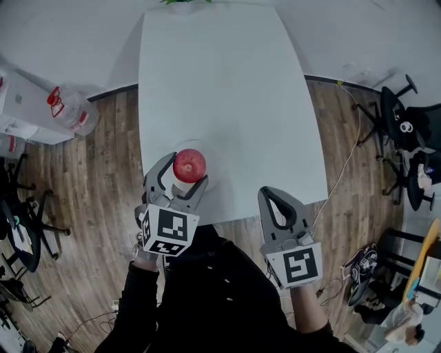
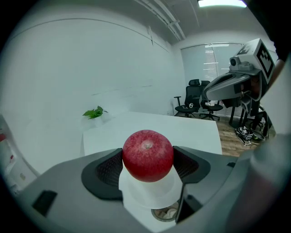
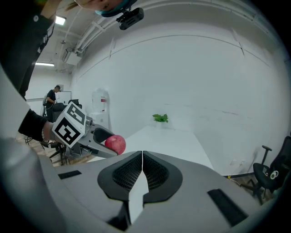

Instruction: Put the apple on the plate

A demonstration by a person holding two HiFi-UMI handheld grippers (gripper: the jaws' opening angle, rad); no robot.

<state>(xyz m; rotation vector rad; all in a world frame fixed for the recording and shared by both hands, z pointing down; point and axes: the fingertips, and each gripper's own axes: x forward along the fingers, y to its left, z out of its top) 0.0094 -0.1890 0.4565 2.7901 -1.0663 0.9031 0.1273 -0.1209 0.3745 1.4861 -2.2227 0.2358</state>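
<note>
A red apple (image 1: 189, 165) sits between the jaws of my left gripper (image 1: 187, 169), which is shut on it with both pads touching its sides. In the left gripper view the apple (image 2: 148, 155) hangs just over a small white plate (image 2: 150, 193). That plate (image 1: 211, 161) lies near the front left edge of the white table (image 1: 220, 83). My right gripper (image 1: 273, 194) is off the table's near edge, shut and empty; in its own view its pads (image 3: 132, 172) meet, and the apple (image 3: 115, 144) shows to its left.
A small green plant (image 1: 186, 2) stands at the table's far end. A water bottle (image 1: 72, 110) stands on the wooden floor to the left. Office chairs (image 1: 393, 117) are at the right and more chairs (image 1: 21, 227) at the left.
</note>
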